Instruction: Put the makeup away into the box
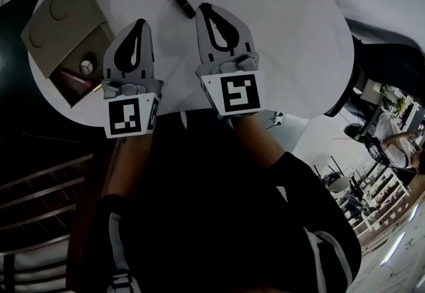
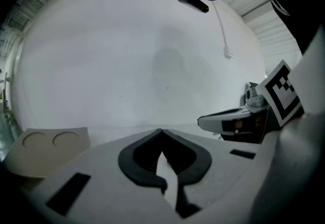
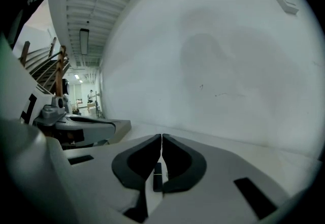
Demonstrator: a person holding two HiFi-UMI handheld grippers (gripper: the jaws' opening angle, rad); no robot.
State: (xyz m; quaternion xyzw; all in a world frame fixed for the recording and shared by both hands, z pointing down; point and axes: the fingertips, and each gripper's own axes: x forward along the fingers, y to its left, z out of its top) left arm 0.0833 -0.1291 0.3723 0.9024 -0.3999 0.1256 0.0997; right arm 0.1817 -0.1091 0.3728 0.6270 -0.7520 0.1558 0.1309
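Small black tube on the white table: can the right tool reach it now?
Probably yes: the small black tube lies on the white round table beside the shut right tool, nothing between them.

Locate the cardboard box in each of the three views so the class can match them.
Head view: the box sits upper left on the table.
Left gripper view: its lid shows at lower left.
Right gripper view: a tan sliver at mid-left, probably the box.
Shared landmark: the white table.
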